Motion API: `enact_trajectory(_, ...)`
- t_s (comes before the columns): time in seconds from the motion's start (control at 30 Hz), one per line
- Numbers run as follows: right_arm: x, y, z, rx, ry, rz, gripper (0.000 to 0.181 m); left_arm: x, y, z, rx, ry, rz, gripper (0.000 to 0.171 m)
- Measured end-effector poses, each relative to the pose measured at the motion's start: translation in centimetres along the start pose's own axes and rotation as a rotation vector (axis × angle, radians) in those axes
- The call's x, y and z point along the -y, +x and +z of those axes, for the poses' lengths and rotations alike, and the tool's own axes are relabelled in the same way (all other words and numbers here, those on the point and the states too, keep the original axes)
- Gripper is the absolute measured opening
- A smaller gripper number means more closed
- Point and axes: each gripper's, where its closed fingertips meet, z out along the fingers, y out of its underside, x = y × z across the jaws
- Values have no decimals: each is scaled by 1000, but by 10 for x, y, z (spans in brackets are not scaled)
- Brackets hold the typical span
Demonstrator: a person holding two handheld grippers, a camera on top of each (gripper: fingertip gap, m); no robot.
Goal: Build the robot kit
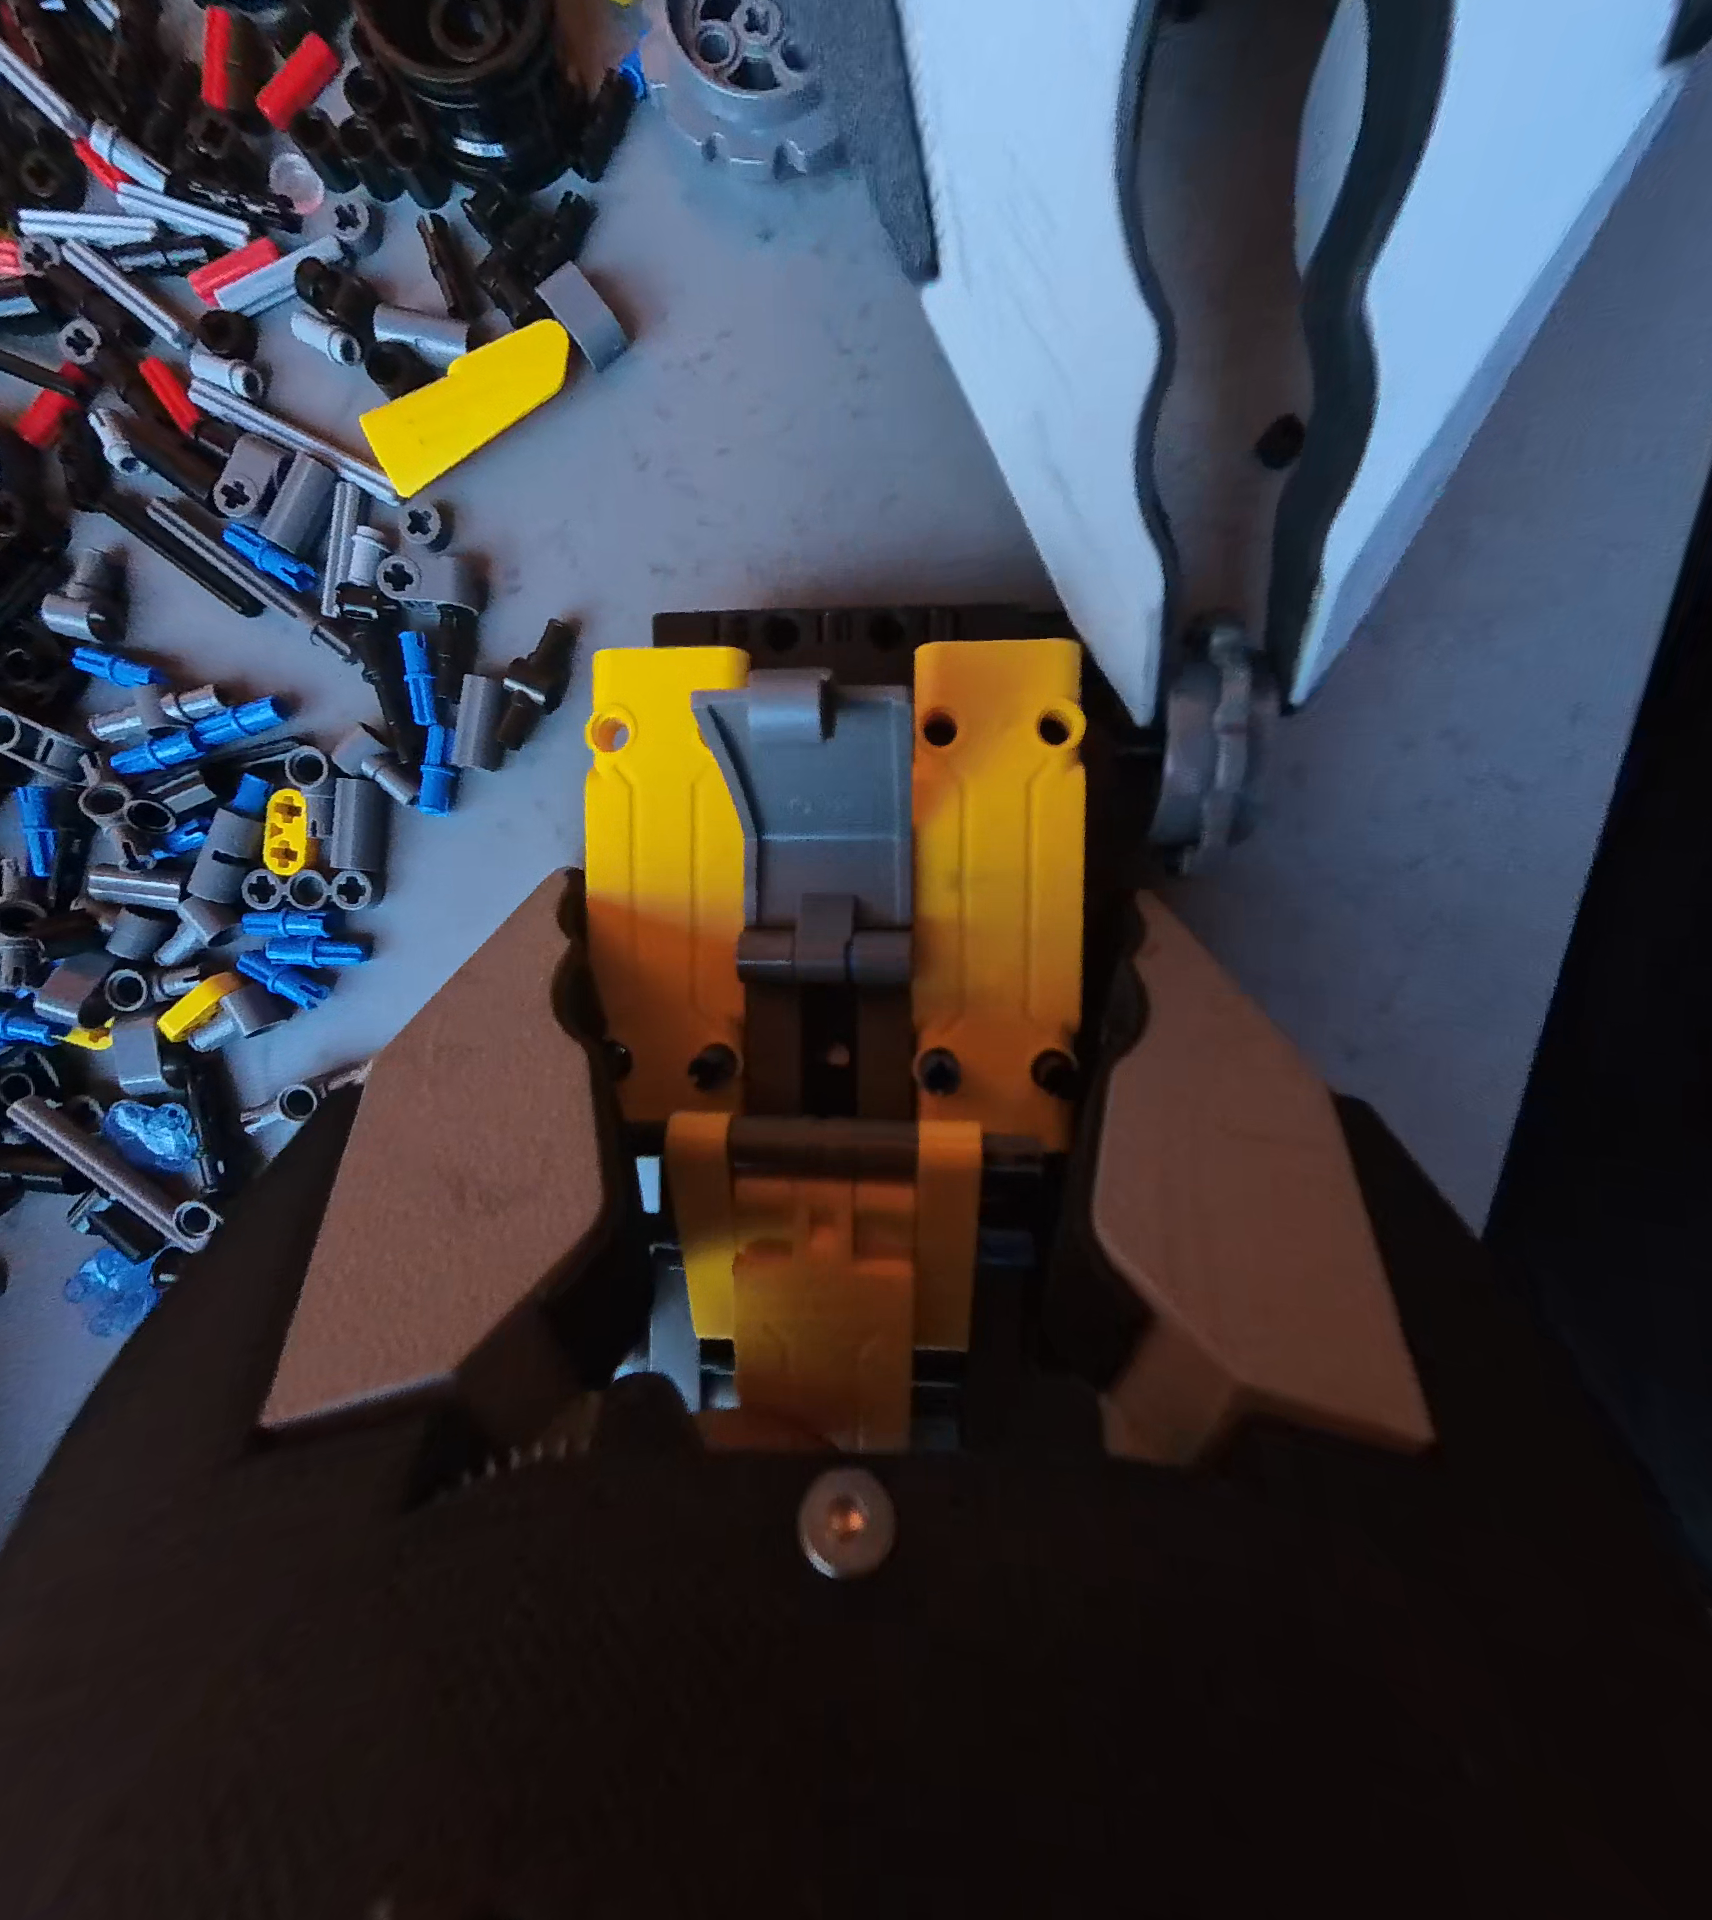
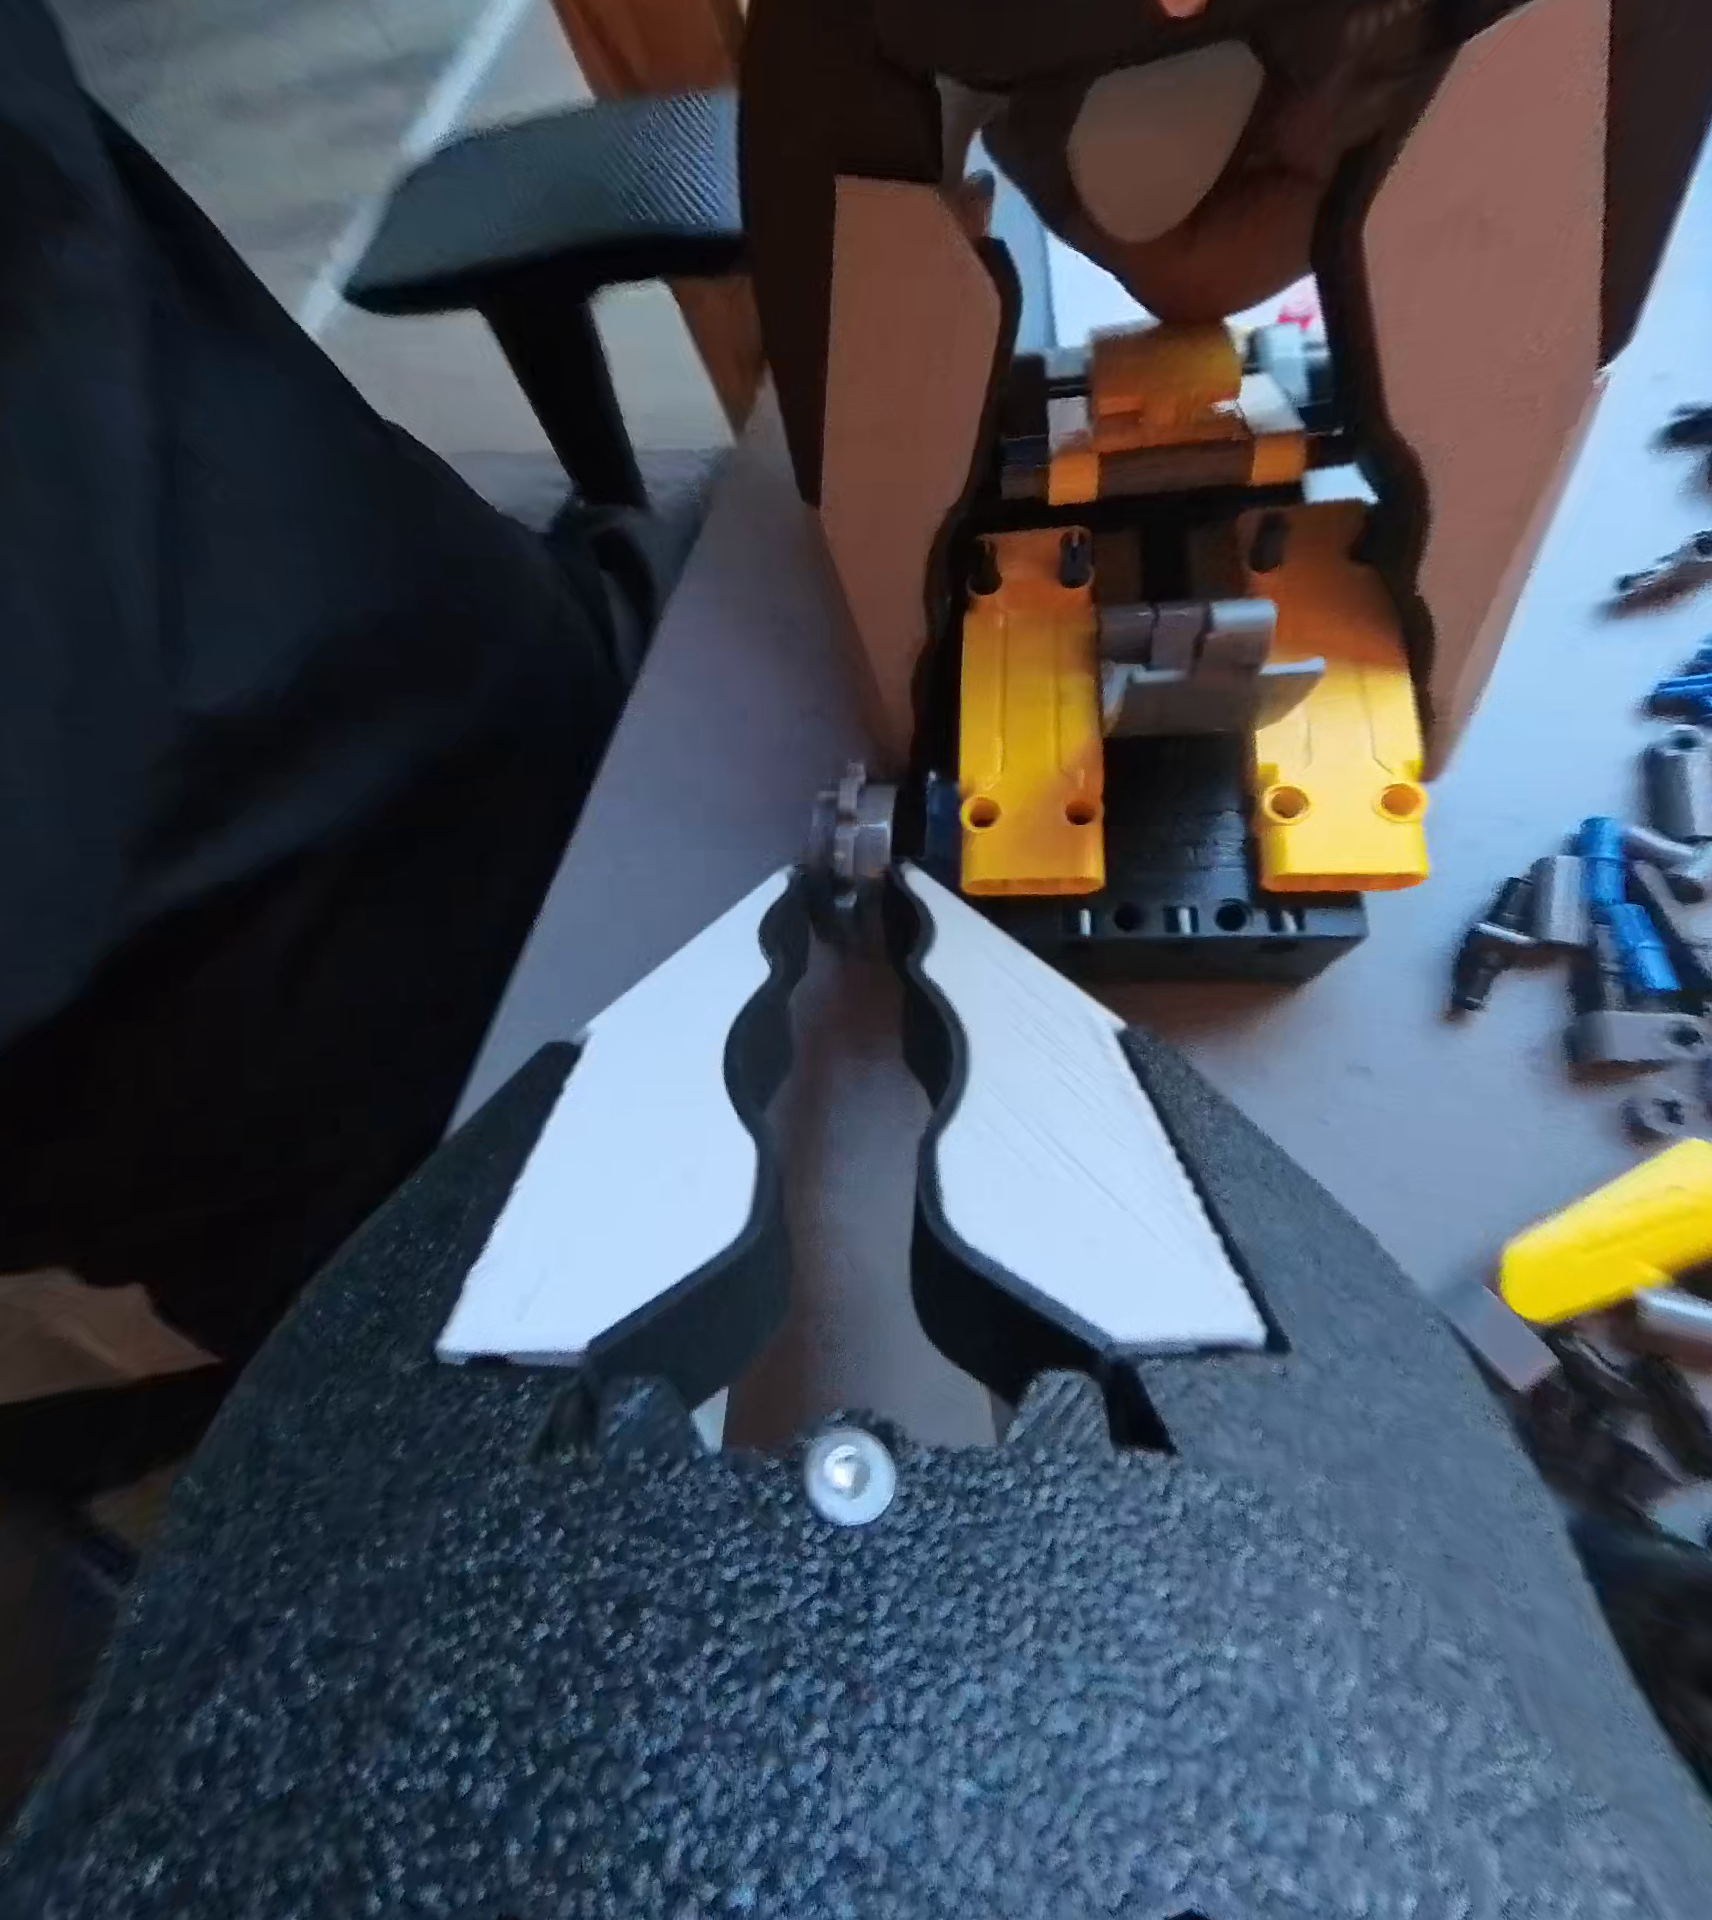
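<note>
— What are your jaws doing?
— Your left gripper [image 1: 847,997] clamps the yellow-and-black brick model [image 1: 836,883] at mid-frame; your right gripper [image 2: 847,894] pinches a small grey gear [image 2: 847,836] at the model's side.
— Around them?
— Loose bricks [image 1: 156,727] fill the left of the grey table [image 1: 779,468]; one yellow panel [image 1: 467,405] lies upper left.

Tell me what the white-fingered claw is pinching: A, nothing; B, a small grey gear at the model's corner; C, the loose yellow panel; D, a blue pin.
B: the right claw has its fingertips closed on the small grey gear beside the yellow and black model.
</note>
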Motion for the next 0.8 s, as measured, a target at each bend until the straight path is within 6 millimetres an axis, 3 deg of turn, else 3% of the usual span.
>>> enact_trajectory(0.2, -2, 4, 0, -188, -67, -20, 15, 1, -1, 0, -4, 4, -4, 96)
enact_trajectory(0.8, -4, 8, 1, -305, -24, 1, 13, -1, -4, -1, 47, 2, -73, 95)
